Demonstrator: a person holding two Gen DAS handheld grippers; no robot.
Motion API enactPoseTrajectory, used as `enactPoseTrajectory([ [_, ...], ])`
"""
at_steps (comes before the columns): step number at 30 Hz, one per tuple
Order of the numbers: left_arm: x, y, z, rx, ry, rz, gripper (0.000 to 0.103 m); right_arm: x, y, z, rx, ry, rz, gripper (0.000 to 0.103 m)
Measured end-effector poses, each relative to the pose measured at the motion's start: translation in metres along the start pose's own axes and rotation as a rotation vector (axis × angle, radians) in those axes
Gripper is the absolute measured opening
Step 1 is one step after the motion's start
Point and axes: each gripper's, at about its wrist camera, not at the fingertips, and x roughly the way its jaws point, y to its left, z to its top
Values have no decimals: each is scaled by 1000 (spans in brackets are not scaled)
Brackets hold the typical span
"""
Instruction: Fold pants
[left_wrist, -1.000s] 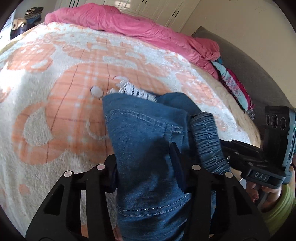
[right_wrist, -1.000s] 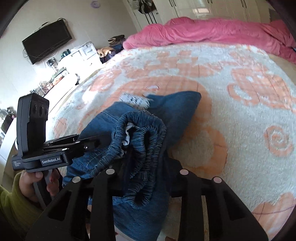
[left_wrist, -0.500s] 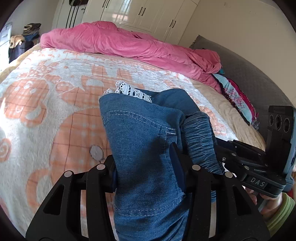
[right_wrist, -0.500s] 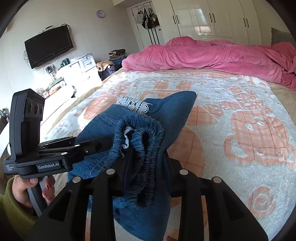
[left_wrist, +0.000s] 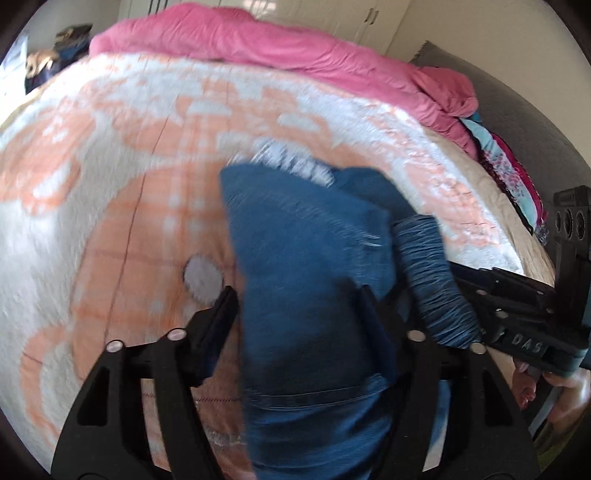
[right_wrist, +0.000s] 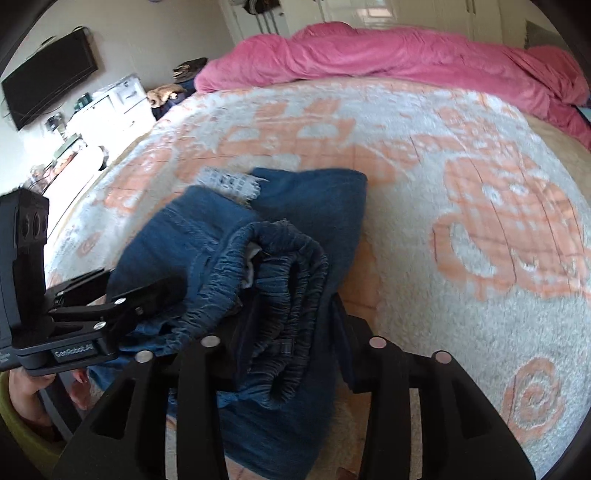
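Closest to you, your left gripper (left_wrist: 295, 314) has the folded jeans (left_wrist: 306, 266) running up between its black fingers. The jaws are opening: there's a clear gap on the left side, while the right finger still sits against the denim. Your right gripper (right_wrist: 291, 325) is opening too, with the bunched elastic waistband (right_wrist: 291, 291) lying between its fingers; whether the pads still press on it, you can't tell, since the cloth hides them.

The jeans are soft dark-blue denim, folded into a thick bundle with ridged, gathered elastic at one end and a strip of white lace (right_wrist: 229, 182) poking out at the far edge. Their near end is cut off by the bottom of both views.

They rest on a fuzzy blanket (left_wrist: 110, 155) with a peach-and-white pattern, covering the bed. The left view is smeared with blur, so the pattern's details are mushy. Farther back lies a crumpled pink duvet (right_wrist: 388, 51).
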Motion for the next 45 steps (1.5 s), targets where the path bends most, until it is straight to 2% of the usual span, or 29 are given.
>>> enactPoseTrajectory([
  [2, 3, 4, -1, -10, 1, -9, 63, 3, -5, -2, 20, 10, -8, 53],
  [5, 2, 2, -2, 0, -4, -1, 64, 4, -10, -5, 35, 13, -34, 64],
  [8, 1, 3, -4, -8, -9, -4, 65, 4, -13, -7, 60, 16, -27, 68],
  [13, -10, 2, -9, -18, -27, -5, 73, -5, -12, -9, 40, -8, -49, 74],
  [16, -20, 0, -10, -26, -39, -15, 75, -16, -13, -11, 33, -31, -60, 75],
  [21, -45, -6, -18, -25, -81, -17, 87, -37, -12, -18, 15, -69, -72, 76],
  [25, -64, -16, -30, -6, -105, -10, 90, -61, -6, -27, -25, -126, -93, 76],
  [26, -68, -18, -32, -4, -111, -11, 93, -65, -4, -27, -33, -139, -98, 89],
  [27, -75, -21, -36, -2, -121, -15, 93, -71, -2, -30, -37, -156, -105, 96],
  [28, -80, -25, -40, 1, -128, -13, 93, -77, -1, -31, -38, -177, -112, 98],
  [41, -127, -36, -72, 46, -165, 75, 93, -133, 17, -68, -51, -328, -133, 98],
  [45, -135, -41, -79, 73, -176, 110, 93, -151, 21, -82, -16, -375, -92, 98],
])
